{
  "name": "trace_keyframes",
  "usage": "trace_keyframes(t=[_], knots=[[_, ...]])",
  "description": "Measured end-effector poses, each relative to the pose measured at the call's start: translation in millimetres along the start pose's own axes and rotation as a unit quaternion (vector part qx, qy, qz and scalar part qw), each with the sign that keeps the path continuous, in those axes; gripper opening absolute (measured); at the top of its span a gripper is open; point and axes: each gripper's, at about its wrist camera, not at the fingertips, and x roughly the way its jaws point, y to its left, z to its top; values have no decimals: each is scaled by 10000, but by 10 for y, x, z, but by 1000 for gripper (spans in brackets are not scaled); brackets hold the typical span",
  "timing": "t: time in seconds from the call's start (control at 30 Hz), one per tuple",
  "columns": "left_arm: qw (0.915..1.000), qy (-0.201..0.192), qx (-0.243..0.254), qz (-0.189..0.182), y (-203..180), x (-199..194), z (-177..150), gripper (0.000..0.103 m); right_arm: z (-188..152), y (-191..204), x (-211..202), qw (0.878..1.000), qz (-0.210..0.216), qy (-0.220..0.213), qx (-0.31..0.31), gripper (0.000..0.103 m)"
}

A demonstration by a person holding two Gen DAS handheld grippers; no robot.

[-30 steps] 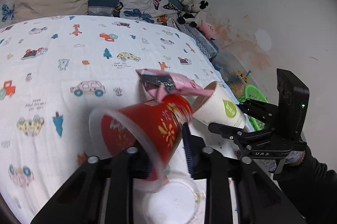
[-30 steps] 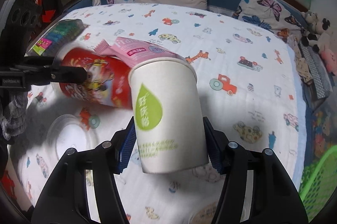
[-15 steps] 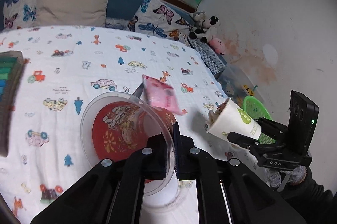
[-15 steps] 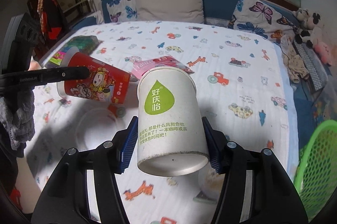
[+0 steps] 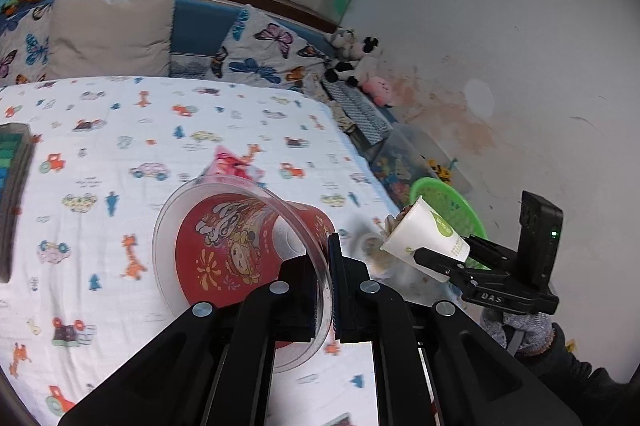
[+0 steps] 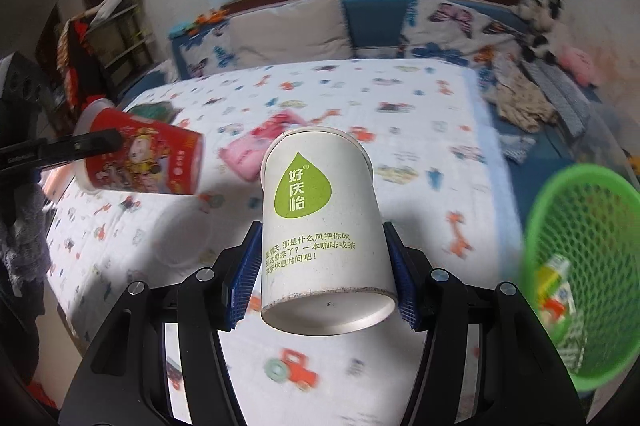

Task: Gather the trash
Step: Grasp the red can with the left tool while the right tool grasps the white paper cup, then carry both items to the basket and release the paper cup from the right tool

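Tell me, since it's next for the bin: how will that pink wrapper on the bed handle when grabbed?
The pink wrapper lies flat and crinkled on the bed, so it is probably light and floppy. Its glossy film may slip between pads; it likely won't roll.

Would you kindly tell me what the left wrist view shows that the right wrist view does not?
Only the left wrist view shows the left tongs pinching the clear plastic rim of the red printed cup. Only the right shows the carton inside the green mesh basket. Both show the white paper cup in the right tongs and the pink wrapper.
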Motion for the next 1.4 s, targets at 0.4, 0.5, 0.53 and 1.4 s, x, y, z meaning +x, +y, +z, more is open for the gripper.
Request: trace_keyframes(t=[0.4,0.5,0.53,1.4], knots=[[9970,385,469,-490,-889,657,85,6,-293,-1147,-520,9909,-843,-280,1007,59],[9953,450,602,-614,-1139,850,135,6,-405,-1359,-599,9871,-1057,-302,1166,59],[9948,466,650,-637,-1212,907,140,6,-449,-1466,-626,9854,-1090,-296,1277,59],[9775,1102,812,-1605,-2171,1999,-4,6,-794,-2228,-795,9748,-1376,-97,1756,59]])
